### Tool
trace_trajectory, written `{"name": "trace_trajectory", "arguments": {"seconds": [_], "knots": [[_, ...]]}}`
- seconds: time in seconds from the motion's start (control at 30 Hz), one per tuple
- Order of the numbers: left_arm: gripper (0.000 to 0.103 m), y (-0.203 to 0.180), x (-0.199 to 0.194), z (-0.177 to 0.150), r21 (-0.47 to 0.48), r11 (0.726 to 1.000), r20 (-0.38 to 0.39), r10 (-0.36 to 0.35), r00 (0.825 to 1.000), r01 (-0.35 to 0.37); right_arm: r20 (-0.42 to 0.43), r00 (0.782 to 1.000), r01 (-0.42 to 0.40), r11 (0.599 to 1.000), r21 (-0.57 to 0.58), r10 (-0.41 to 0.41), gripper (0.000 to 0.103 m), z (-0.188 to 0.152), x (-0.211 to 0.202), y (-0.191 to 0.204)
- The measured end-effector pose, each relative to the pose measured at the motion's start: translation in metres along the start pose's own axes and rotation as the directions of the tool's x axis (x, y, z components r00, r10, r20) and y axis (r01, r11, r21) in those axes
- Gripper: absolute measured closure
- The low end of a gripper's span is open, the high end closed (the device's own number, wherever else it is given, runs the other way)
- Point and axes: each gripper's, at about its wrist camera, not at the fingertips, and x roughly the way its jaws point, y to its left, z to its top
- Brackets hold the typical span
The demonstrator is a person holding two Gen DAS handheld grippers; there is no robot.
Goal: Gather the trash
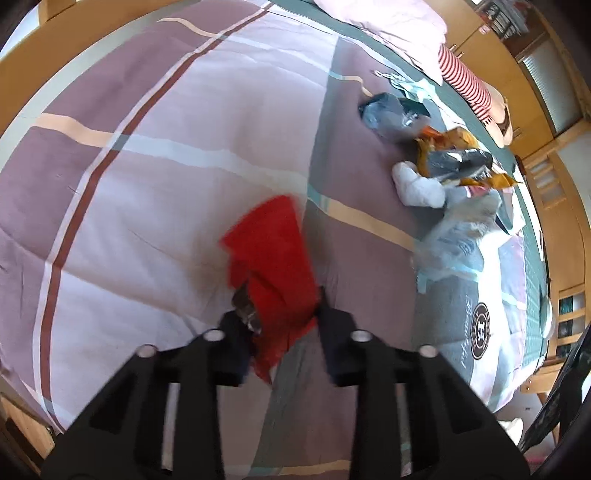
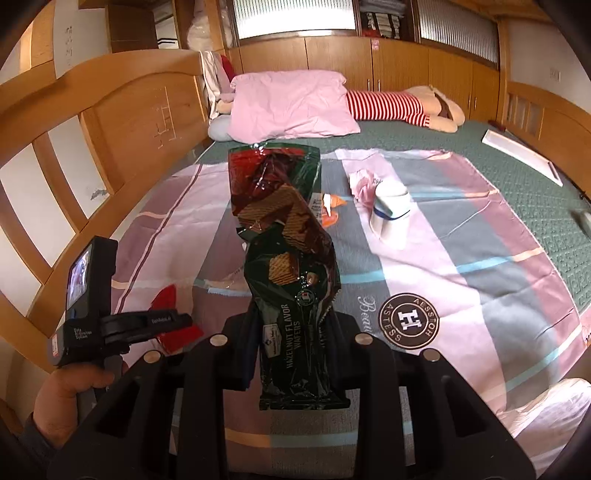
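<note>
Left of your red wrapper (image 1: 273, 254) the quilt (image 1: 147, 184) lay bare; to its right, a wrapper pile (image 1: 443, 166) blocked the way toward the pillow (image 1: 399, 29).

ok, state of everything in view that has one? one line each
left gripper: jaws shut on the red wrapper
red wrapper: crumpled, pinched between the jaws
right gripper: jaws shut on the wafer packet
wafer packet: empty-looking, creased, held upright off the bed
trash pile: loose on the bedspread, not yet collected
pink pillow: lying flat at the head of the bed
</note>
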Motion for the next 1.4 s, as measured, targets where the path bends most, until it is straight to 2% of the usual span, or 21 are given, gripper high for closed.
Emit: {"name": "trace_trajectory", "arguments": {"seconds": [0.1, 0.23, 0.3, 0.33, 0.37, 0.47, 0.5, 0.63, 0.7, 0.83, 0.93, 1.07, 1.4], "knots": [[0.079, 0.001, -0.008, -0.003, -0.022, 0.999, 0.024, -0.036, 0.999, 0.036, 0.005, 1.000, 0.003, 1.000, -0.009, -0.003, 0.072, -0.001, 0.000, 0.003], [0.079, 0.001, -0.041, -0.011, -0.024, 0.994, 0.119, -0.099, 0.988, 0.103, 0.003, 1.000, 0.005, 1.000, -0.005, -0.005, 0.072, -0.001, 0.000, 0.001], [0.079, -0.003, -0.061, -0.017, 0.008, 0.997, 0.193, -0.077, 0.978, 0.077, 0.005, 1.000, 0.008, 1.000, -0.004, -0.008, 0.072, -0.003, -0.001, 0.003], [0.079, -0.008, -0.075, -0.021, 0.034, 0.999, 0.248, -0.042, 0.968, 0.034, 0.007, 1.000, 0.010, 1.000, -0.005, -0.010, 0.072, -0.002, -0.001, 0.004], [0.079, -0.013, -0.085, -0.024, 0.057, 0.998, 0.293, -0.020, 0.956, 0.004, 0.011, 1.000, 0.012, 1.000, -0.007, -0.012, 0.072, -0.003, -0.002, 0.005], [0.079, -0.028, -0.116, -0.039, 0.118, 0.988, 0.431, 0.036, 0.902, -0.096, 0.023, 1.000, 0.017, 1.000, -0.018, -0.016, 0.072, -0.003, -0.005, 0.008], [0.079, -0.035, -0.126, -0.046, 0.136, 0.980, 0.486, 0.061, 0.872, -0.144, 0.027, 0.999, 0.018, 1.000, -0.020, -0.017, 0.072, -0.003, -0.005, 0.009], [0.079, -0.049, -0.151, -0.067, 0.163, 0.956, 0.607, 0.097, 0.788, -0.243, 0.037, 0.999, 0.021, 1.000, -0.023, -0.020, 0.072, -0.003, -0.007, 0.010], [0.079, -0.053, -0.160, -0.074, 0.165, 0.951, 0.644, 0.096, 0.759, -0.260, 0.043, 0.999, 0.024, 0.999, -0.024, -0.023, 0.072, -0.004, -0.008, 0.010], [0.079, -0.057, -0.171, -0.081, 0.168, 0.944, 0.690, 0.093, 0.718, -0.284, 0.056, 0.998, 0.024, 0.999, -0.023, -0.023, 0.072, -0.005, -0.010, 0.010], [0.079, -0.059, -0.176, -0.083, 0.167, 0.944, 0.705, 0.087, 0.704, -0.285, 0.060, 0.998, 0.026, 0.999, -0.023, -0.025, 0.072, -0.005, -0.011, 0.011], [0.079, -0.057, -0.178, -0.084, 0.163, 0.946, 0.711, 0.086, 0.698, -0.282, 0.070, 0.997, 0.026, 0.999, -0.020, -0.025, 0.072, -0.005, -0.013, 0.011], [0.079, -0.059, -0.181, -0.089, 0.159, 0.938, 0.738, 0.094, 0.669, -0.307, 0.085, 0.996, 0.029, 0.999, -0.024, -0.027, 0.072, -0.006, -0.015, 0.011]]}}
